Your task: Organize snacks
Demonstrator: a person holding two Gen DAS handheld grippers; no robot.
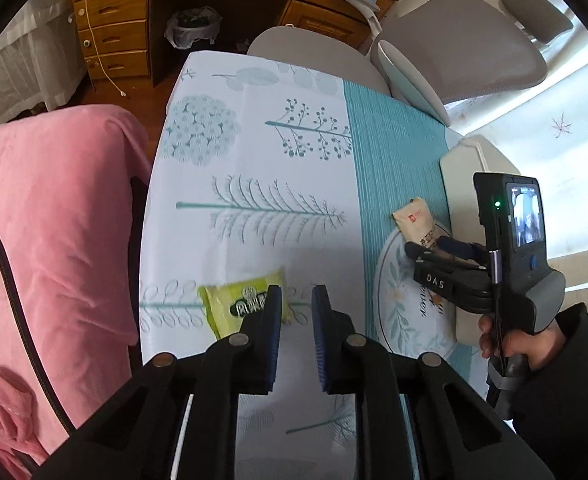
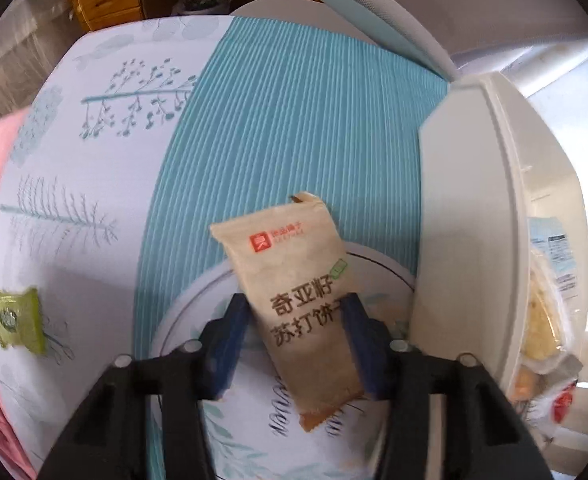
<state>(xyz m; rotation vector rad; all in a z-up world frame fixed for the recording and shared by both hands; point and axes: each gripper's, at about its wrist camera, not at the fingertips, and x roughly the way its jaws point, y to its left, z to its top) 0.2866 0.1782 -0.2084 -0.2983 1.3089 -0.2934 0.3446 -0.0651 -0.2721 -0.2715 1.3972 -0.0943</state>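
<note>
Gripping a tan packet point(image 2: 294, 304) between its jaws, the right gripper point(image 2: 294, 320) holds it over the plate point(image 2: 181, 320); red logo, dark print. Left gripper point(image 1: 296, 312) hangs released above the tabletop point(image 1: 253, 152), a green packet point(image 1: 237, 304) just left of its jaws.
</note>
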